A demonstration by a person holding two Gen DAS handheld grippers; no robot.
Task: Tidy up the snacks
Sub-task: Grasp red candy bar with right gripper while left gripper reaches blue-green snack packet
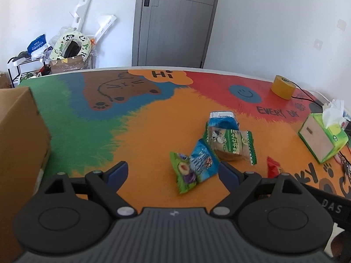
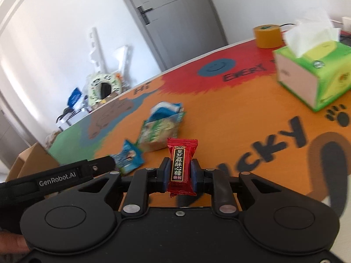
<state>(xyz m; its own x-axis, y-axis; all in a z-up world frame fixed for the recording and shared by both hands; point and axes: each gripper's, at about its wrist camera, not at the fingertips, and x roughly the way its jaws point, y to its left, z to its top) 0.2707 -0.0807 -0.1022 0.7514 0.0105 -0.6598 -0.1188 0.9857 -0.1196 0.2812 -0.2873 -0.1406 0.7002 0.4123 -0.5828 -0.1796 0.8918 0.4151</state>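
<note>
Right gripper (image 2: 179,173) closest to the lens: blue pads clamped together on a red candy packet (image 2: 181,166), packet upright between them, gold-on-black label facing the camera, lifted clear of the colourful table mat (image 2: 230,114). Left of that gripper and beyond it, the left gripper's black finger reaches in toward a small blue snack packet (image 2: 129,157). Ahead and slightly left of the held candy, a green-and-white snack pack (image 2: 158,131) with a blue-topped packet (image 2: 164,109) just behind it, both blurred. Far right of the gripper, a green tissue box (image 2: 313,74); behind it a yellow tape roll (image 2: 267,35). Left gripper (image 1: 173,171): jaws wide apart, nothing between the pads. Cardboard box (image 1: 19,135) hard on its left. Ahead, near its right finger, a green plum-print packet (image 1: 184,175) overlapped by the blue one (image 1: 204,162); the green-and-white pack (image 1: 232,146) beyond. Red candy (image 1: 273,167) shows just right of the right finger.
</note>
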